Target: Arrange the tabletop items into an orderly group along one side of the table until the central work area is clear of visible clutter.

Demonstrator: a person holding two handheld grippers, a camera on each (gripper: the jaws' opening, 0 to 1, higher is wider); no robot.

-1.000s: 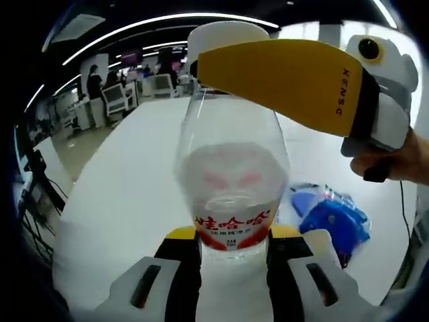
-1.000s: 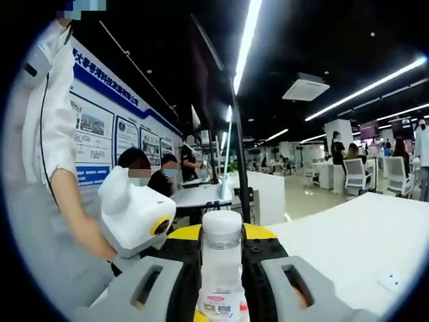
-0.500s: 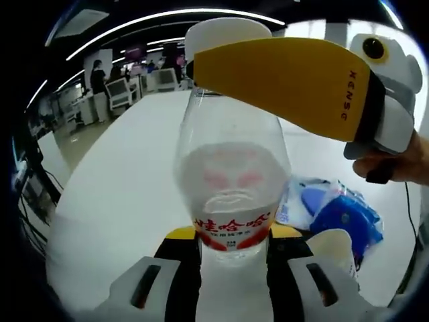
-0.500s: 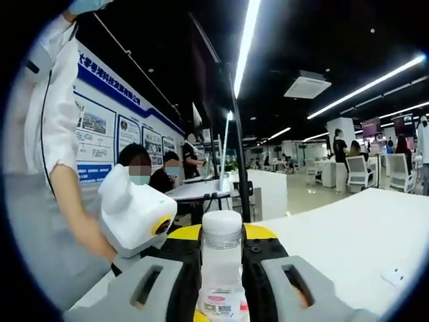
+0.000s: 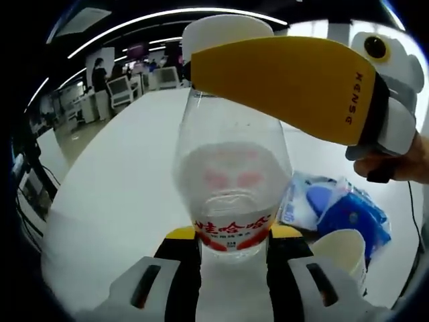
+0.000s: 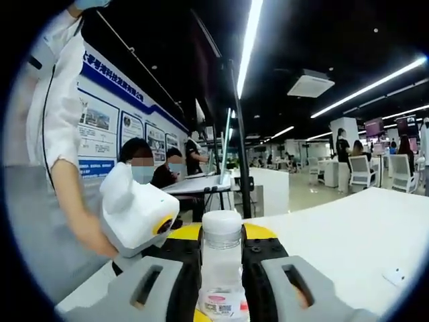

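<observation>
In the left gripper view, the left gripper (image 5: pixel 232 258) clamps the lower body of a clear plastic water bottle with a red label (image 5: pixel 231 194), part filled with water. Near its white cap, the right gripper (image 5: pixel 285 84) grips the neck with yellow jaws. To the right on the white table (image 5: pixel 114 194) stand a white paper cup (image 5: pixel 342 251) and a crumpled blue-and-white plastic packet (image 5: pixel 335 211). The right gripper view shows its jaws closed on the bottle below the cap.

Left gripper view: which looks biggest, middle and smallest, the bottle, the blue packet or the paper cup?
1. Clear plastic water bottle, though it is nearest the camera.
2. Blue and white plastic packet.
3. White paper cup, partly cut off.
</observation>
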